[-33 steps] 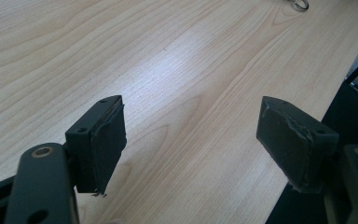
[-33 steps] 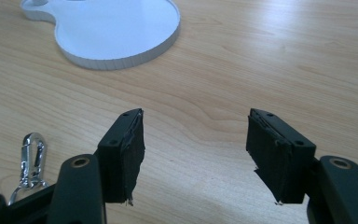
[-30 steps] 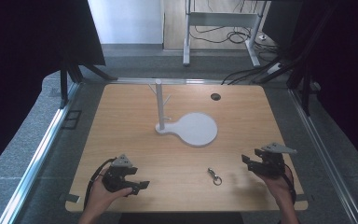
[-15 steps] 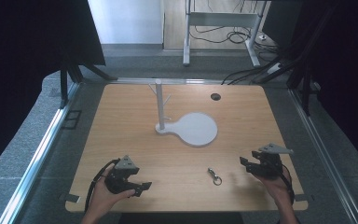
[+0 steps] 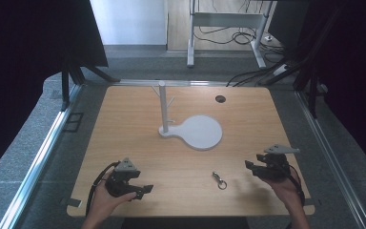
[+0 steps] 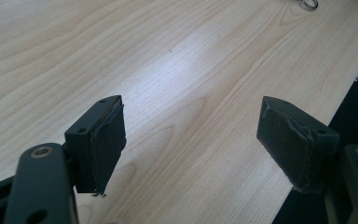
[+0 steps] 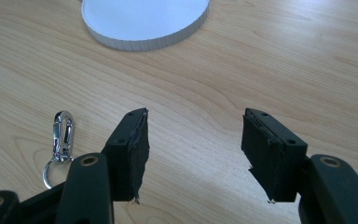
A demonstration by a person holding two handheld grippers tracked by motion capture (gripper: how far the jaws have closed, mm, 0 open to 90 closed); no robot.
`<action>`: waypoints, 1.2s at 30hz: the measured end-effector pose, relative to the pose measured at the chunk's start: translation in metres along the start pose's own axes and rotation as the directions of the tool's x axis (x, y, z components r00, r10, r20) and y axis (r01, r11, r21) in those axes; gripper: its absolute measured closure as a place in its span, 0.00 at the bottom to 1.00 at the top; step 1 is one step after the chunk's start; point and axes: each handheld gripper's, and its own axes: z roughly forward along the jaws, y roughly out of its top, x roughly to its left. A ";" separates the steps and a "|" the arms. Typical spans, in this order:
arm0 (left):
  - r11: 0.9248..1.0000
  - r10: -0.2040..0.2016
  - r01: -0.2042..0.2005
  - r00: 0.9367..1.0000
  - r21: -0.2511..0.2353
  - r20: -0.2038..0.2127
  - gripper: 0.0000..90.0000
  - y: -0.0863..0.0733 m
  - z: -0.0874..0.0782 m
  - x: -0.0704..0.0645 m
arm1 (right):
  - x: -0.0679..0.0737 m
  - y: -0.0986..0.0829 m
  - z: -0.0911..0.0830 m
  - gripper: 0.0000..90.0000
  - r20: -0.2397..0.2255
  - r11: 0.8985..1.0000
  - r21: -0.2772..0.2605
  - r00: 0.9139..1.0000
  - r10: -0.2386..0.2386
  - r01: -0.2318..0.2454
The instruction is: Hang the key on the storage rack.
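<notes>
A small metal snap clip with a ring (image 5: 218, 180) lies on the wooden table (image 5: 248, 114) near its front edge, between my two grippers. In the right gripper view the clip (image 7: 62, 137) rests left of and outside my jaws. My right gripper (image 5: 249, 165) (image 7: 193, 116) hovers low to the clip's right, open and holding nothing. My left gripper (image 5: 142, 190) (image 6: 191, 112) sits at the front left, also open and holding nothing, with the clip's ring (image 6: 309, 3) far off at the top edge of its view.
A white stand, an upright post with pegs (image 5: 163, 107) on a round flat base (image 5: 201, 132) (image 7: 144, 18), occupies the table's middle. A dark round hole (image 5: 220, 98) lies at the back right. The table's front edge is close behind both hands.
The right gripper has edged a little left toward the clip. The left gripper has barely shifted. The clip and stand have not moved.
</notes>
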 end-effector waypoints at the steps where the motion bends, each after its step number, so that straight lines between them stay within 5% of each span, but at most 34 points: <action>1: 1.000 -0.001 0.001 1.000 -0.002 -0.001 0.27 0.000 -0.001 0.000 | 0.000 0.001 -0.001 0.47 -0.008 1.000 0.004 1.000 0.003 -0.003; 18: 1.000 -0.007 0.007 1.000 -0.010 0.002 0.27 -0.002 -0.003 0.003 | 0.013 0.025 -0.002 0.52 -0.063 0.989 0.128 0.996 -0.067 0.074; 36: 0.999 -0.026 0.026 1.000 -0.019 -0.006 0.27 -0.005 -0.007 0.010 | 0.029 0.036 0.008 0.60 -0.126 0.974 0.178 0.985 -0.121 0.143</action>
